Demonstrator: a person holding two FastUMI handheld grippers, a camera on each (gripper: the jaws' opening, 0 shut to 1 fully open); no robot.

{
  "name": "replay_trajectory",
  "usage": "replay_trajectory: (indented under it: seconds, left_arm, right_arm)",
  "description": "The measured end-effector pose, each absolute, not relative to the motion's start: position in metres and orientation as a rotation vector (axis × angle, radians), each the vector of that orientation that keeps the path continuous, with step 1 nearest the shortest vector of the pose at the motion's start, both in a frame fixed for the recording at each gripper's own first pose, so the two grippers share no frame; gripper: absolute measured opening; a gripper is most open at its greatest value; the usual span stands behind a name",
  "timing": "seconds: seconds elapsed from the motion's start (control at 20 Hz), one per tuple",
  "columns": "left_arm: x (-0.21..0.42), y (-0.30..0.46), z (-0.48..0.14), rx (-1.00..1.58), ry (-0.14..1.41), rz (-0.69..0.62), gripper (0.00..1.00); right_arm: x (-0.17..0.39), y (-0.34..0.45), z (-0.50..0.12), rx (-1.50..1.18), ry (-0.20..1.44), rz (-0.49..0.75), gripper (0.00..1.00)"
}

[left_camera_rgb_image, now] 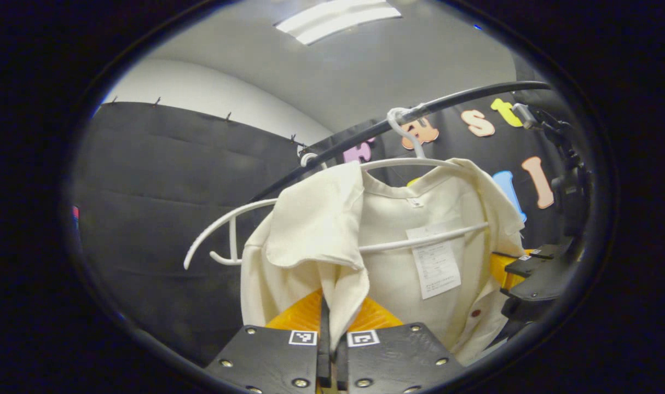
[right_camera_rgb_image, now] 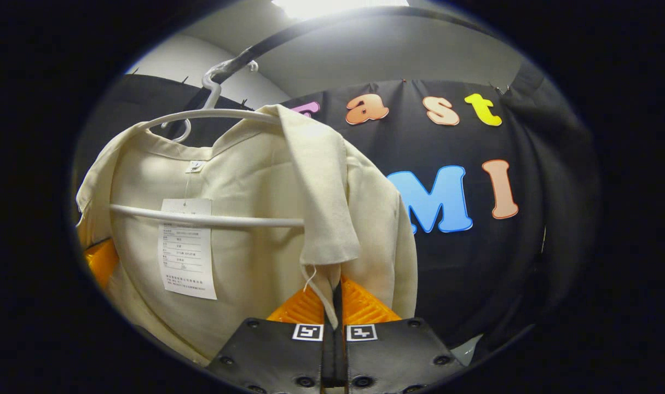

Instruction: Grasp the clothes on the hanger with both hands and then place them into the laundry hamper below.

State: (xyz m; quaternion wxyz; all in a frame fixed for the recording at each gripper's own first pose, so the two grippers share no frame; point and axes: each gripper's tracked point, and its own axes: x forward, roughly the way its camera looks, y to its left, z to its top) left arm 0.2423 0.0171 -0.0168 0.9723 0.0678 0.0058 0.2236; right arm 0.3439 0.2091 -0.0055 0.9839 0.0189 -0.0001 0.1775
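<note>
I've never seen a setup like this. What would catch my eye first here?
A cream shirt on a white hanger, hooked over a black rail, fills the middle. The left gripper pinches one front edge and the right gripper the other. A white paper tag hangs inside the shirt's back.

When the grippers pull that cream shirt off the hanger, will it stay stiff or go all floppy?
Probably floppy: the cream shirt already droops in soft folds over the white hanger. It looks thin, so likely light. It may slide off easily, since the left gripper and right gripper each pinch only a front edge.
</note>
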Motion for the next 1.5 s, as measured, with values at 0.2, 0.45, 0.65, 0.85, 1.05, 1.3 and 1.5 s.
replay_trajectory:
  seconds: [0.2, 0.45, 0.65, 0.85, 1.05, 1.3, 1.5]
  left_arm:
    - [0.230, 0.020, -0.003, 0.182, -0.018, 0.467, 0.03]
    - [0.215, 0.022, 0.019, 0.236, -0.041, 0.454, 0.03]
    - [0.205, 0.037, 0.036, 0.263, -0.069, 0.473, 0.03]
    - [0.204, 0.059, 0.048, 0.283, -0.088, 0.514, 0.03]
    - [0.207, 0.076, 0.057, 0.295, -0.111, 0.538, 0.03]
    - [0.211, 0.094, 0.068, 0.326, -0.136, 0.560, 0.03]
    - [0.219, 0.103, 0.075, 0.346, -0.143, 0.564, 0.03]
  right_arm:
    - [0.347, 0.187, 0.013, 0.000, -0.071, 0.289, 0.01]
    - [0.354, 0.160, 0.028, -0.029, -0.138, 0.219, 0.01]
    - [0.357, 0.138, 0.046, -0.050, -0.188, 0.155, 0.01]
    - [0.369, 0.119, 0.059, -0.056, -0.220, 0.106, 0.01]
    - [0.378, 0.109, 0.067, -0.067, -0.240, 0.072, 0.01]
    - [0.391, 0.094, 0.085, -0.071, -0.279, 0.035, 0.01]
    - [0.408, 0.099, 0.082, -0.087, -0.273, 0.043, 0.01]
